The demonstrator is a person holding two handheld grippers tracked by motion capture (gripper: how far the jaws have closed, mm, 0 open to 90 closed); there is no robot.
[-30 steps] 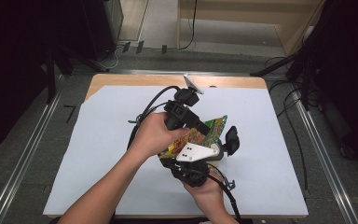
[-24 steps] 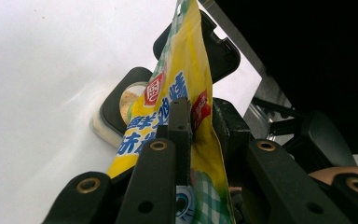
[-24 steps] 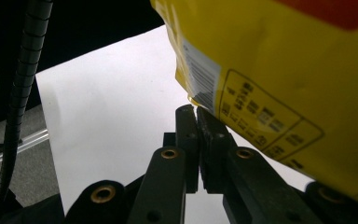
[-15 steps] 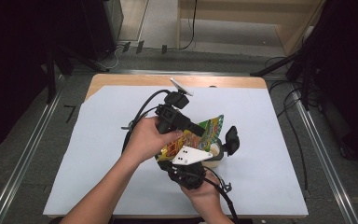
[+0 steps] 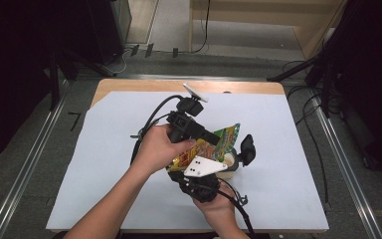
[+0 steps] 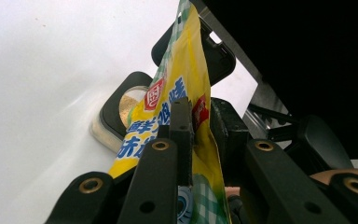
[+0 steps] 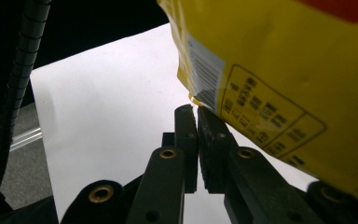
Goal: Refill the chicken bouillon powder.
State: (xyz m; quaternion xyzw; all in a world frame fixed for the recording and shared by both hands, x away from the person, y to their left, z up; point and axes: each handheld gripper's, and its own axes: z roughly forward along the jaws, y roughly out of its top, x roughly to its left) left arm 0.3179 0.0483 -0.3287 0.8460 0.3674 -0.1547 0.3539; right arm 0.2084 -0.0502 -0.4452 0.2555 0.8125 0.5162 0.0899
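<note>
A yellow and green printed packet (image 5: 222, 138) hangs tilted over a small container (image 5: 230, 163) with a black rim and a flipped-up black lid (image 5: 247, 148). In the left gripper view the packet (image 6: 186, 79) stands between the pads, and beige powder shows in the container (image 6: 127, 106) below it. My left gripper (image 5: 206, 135) is shut on the packet's upper part. My right gripper (image 7: 196, 112) is shut, pinching the packet's lower corner (image 7: 270, 70) at its tips. The right gripper (image 5: 195, 175) sits under its grey plate, just in front of the container.
White paper (image 5: 104, 164) covers the wooden table (image 5: 129, 85). Black cables (image 5: 151, 117) loop from the left gripper. Metal rails (image 5: 348, 164) run along both sides of the table, and dark equipment stands beyond them.
The left hand has shifted slightly to the left with the packet, which stays over the container. The right hand has kept still.
</note>
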